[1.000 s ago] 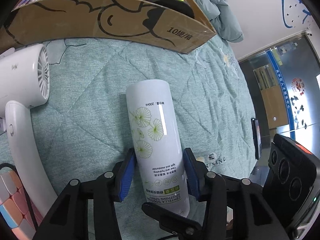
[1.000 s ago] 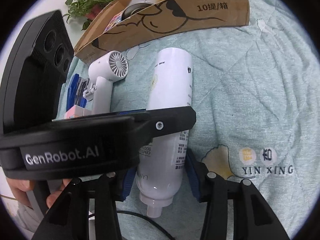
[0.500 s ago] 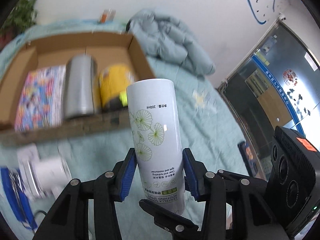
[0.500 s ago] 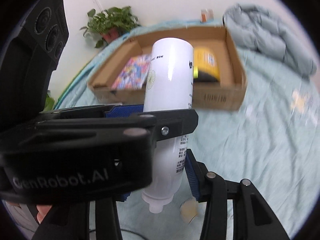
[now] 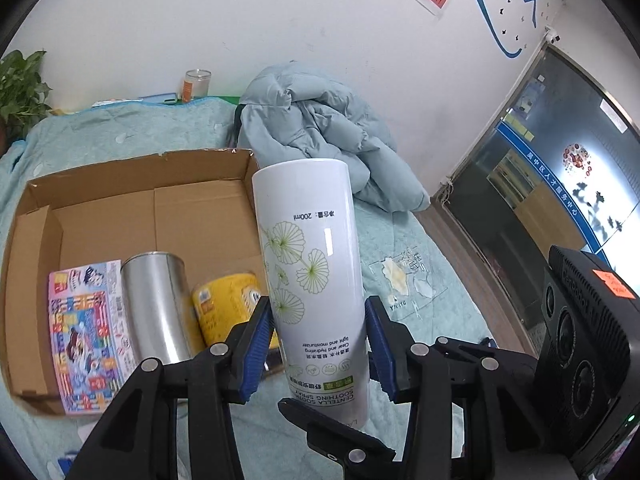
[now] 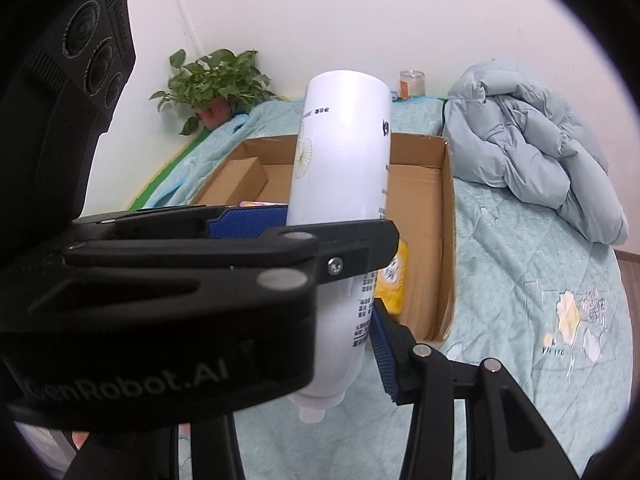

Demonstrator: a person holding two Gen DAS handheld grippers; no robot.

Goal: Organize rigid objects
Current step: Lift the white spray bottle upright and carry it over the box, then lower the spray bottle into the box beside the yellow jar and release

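A white spray bottle point(image 5: 312, 256) with green leaf prints hangs in the air, nozzle end toward me, above the near edge of an open cardboard box point(image 5: 100, 208). My left gripper point(image 5: 318, 340) is shut on its lower body, blue pads pressing both sides. My right gripper point(image 6: 340, 344) is shut on the same bottle point(image 6: 344, 152) nearer the nozzle; only its right pad shows, as the left gripper point(image 6: 336, 236) crosses in front. The box point(image 6: 448, 216) holds a colourful book point(image 5: 84, 336), a silver can point(image 5: 156, 304) and a yellow can point(image 5: 224, 308).
The box lies on a bed with a pale green quilt point(image 5: 408, 272). A crumpled light-blue jacket point(image 5: 320, 136) is heaped behind the box. A potted plant point(image 6: 216, 84) and a small glass jar point(image 5: 196, 85) stand by the white wall. A glass door point(image 5: 560, 184) is at the right.
Both grippers have lifted the bottle off the quilt and carried it up toward the box. The hair dryer and cube have dropped out of view, and the box's inside now shows.
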